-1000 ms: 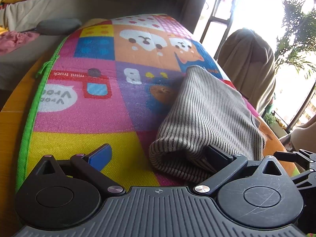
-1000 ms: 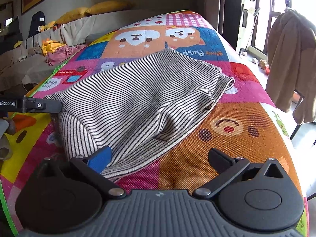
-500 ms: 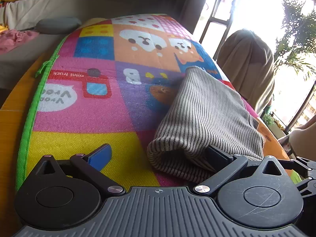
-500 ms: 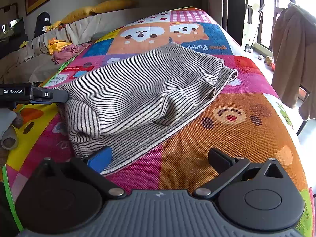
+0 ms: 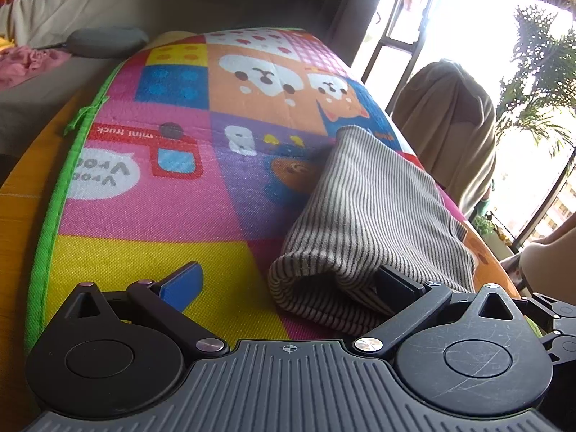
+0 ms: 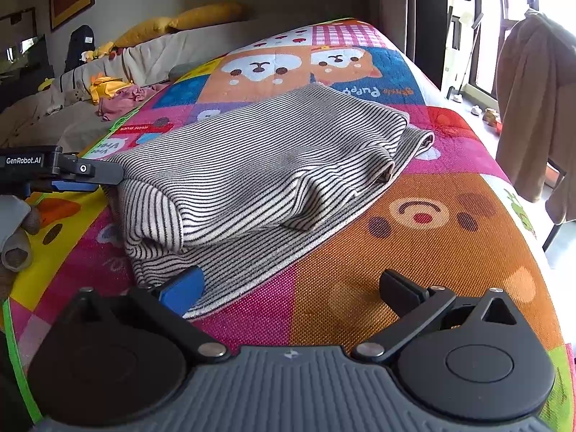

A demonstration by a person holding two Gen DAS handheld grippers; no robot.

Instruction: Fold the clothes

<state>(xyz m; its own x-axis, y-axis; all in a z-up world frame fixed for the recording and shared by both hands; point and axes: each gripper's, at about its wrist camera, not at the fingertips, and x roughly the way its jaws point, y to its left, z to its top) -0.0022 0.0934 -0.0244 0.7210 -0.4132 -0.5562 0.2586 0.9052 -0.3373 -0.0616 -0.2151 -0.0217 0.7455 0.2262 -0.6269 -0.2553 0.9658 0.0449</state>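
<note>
A grey-and-black striped garment (image 6: 259, 165) lies folded over itself on the colourful play mat (image 6: 432, 237). My right gripper (image 6: 291, 288) is open at the garment's near edge, and its blue-padded finger (image 6: 183, 288) touches the lower layer. My left gripper (image 5: 288, 282) is also open, low over the mat. Its right finger (image 5: 396, 284) is tucked into the rolled end of the garment (image 5: 378, 208), and its blue finger (image 5: 183, 280) stands over bare mat. In the right wrist view the left gripper (image 6: 72, 172) sits at the garment's left end.
A gloved hand (image 6: 14, 237) holds the left gripper. Beyond the mat stands a sofa (image 6: 151, 57) with yellow cushions and loose clothes. A chair draped in brown cloth (image 6: 532, 108) is at the right. The mat's green border (image 5: 54, 194) meets a wooden edge.
The right gripper has drawn back slightly, so more mat shows before it. The garment's top layer has settled flatter. The left gripper stays at the rolled end.
</note>
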